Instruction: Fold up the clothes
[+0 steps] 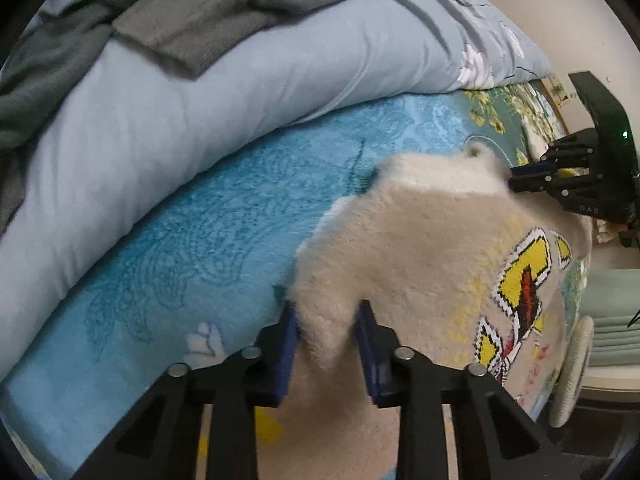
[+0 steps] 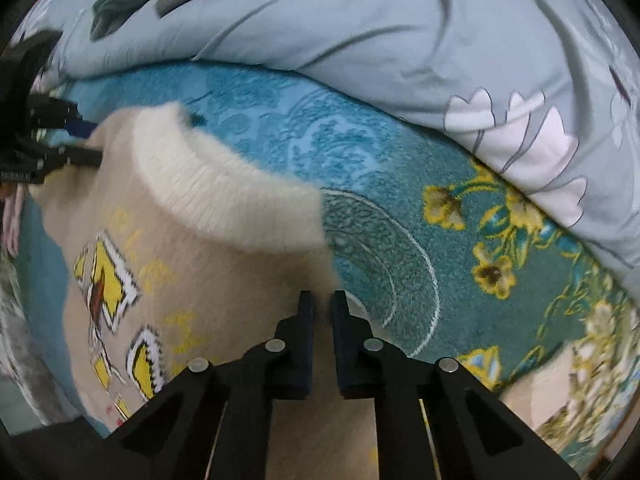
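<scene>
A fuzzy cream sweater (image 1: 420, 248) with a yellow, red and white graphic lies on the blue patterned bed cover (image 1: 192, 232). My left gripper (image 1: 326, 320) is closed on a bunched corner of it. My right gripper (image 2: 322, 304) is shut on the sweater's (image 2: 192, 248) edge beside the ribbed collar (image 2: 208, 184). Each gripper shows in the other's view, the right one (image 1: 516, 178) at the sweater's far corner, the left one (image 2: 94, 140) at the left corner.
A rolled light blue duvet (image 1: 224, 92) lies along the far side of the bed, with grey clothes (image 1: 208, 12) heaped on top. The bed cover has a green floral part (image 2: 500, 248) to the right. The bed's edge and floor items (image 1: 608, 312) lie at the right.
</scene>
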A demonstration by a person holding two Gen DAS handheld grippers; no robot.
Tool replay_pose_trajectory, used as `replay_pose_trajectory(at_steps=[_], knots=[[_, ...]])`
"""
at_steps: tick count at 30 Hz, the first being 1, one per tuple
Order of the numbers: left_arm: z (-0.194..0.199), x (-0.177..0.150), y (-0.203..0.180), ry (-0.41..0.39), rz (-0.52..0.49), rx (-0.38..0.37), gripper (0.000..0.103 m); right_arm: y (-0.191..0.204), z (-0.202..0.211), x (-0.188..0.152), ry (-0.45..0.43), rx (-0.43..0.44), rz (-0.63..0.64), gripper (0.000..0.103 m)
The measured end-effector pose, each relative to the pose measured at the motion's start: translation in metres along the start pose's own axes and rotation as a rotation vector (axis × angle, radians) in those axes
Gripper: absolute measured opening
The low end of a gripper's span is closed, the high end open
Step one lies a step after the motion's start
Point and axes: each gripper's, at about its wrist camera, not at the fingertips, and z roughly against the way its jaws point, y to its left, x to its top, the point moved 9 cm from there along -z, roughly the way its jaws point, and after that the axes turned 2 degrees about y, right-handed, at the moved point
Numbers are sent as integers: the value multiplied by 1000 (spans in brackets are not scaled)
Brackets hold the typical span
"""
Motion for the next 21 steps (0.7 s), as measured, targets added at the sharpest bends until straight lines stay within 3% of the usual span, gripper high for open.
replay_pose_trajectory(at_steps=[3, 6, 9, 14, 17, 21], knots=[[15, 1, -1, -55, -12, 34, 22, -3, 19, 4, -49, -32, 17, 6], [44, 5, 7, -158, 21, 48, 21, -16, 49, 19, -150, -65, -6, 6], [50, 5, 13, -209, 37, 109, 21, -18, 72, 39, -240, -93, -15, 6], [20, 8, 34, -179, 168, 136, 21, -16, 43, 63, -196, -169, 22, 6], [10, 11, 41, -164, 238, 143, 21, -23, 23, 65, -160, -159, -38, 6], [20, 10, 43, -205, 285, 145, 26, -28, 20, 62, -157, -136, -84, 10]])
